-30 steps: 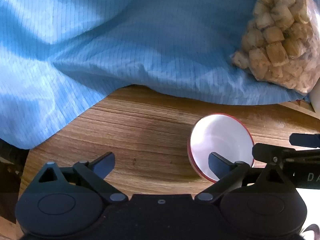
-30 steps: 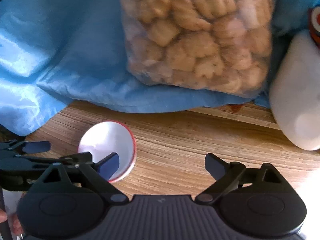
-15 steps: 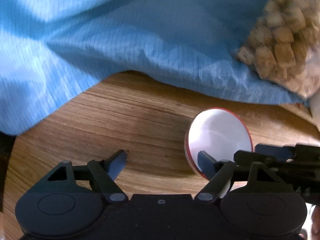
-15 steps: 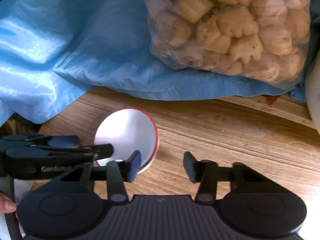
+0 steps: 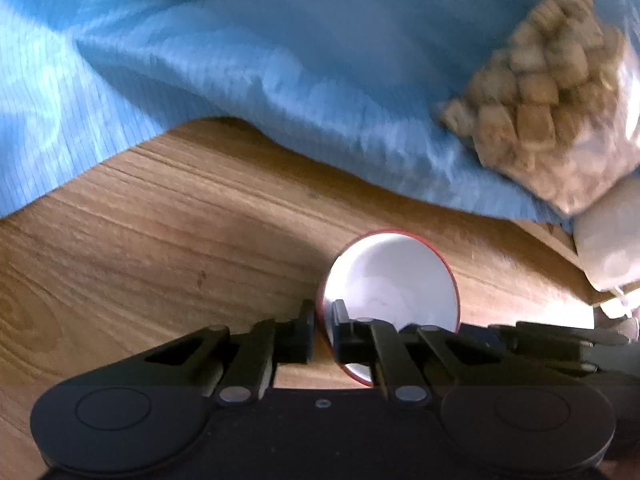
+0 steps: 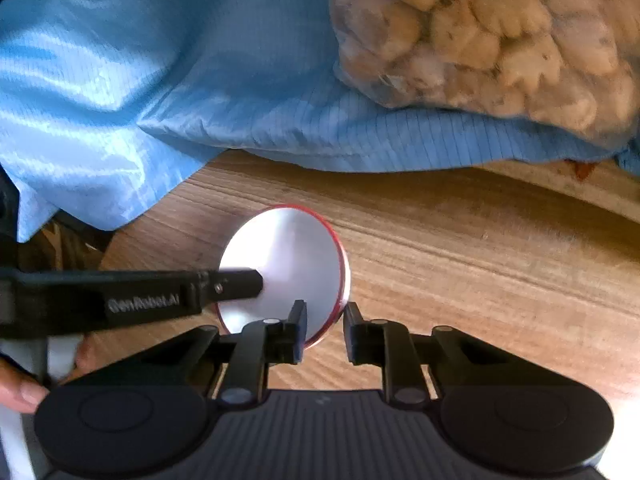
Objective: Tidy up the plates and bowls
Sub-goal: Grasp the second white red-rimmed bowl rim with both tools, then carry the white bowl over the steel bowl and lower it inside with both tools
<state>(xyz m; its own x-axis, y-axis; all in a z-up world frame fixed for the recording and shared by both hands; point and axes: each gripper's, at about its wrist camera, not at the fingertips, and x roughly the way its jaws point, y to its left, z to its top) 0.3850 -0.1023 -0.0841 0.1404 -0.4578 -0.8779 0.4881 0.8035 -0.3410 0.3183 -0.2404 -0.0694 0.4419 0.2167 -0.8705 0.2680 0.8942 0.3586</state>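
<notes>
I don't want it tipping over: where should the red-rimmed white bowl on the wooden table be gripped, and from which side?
Pinch the wall of the bowl at the rim, one jaw inside, one outside, coming down from the near side. It stands upright and empty, so the thin rim is exposed.
</notes>
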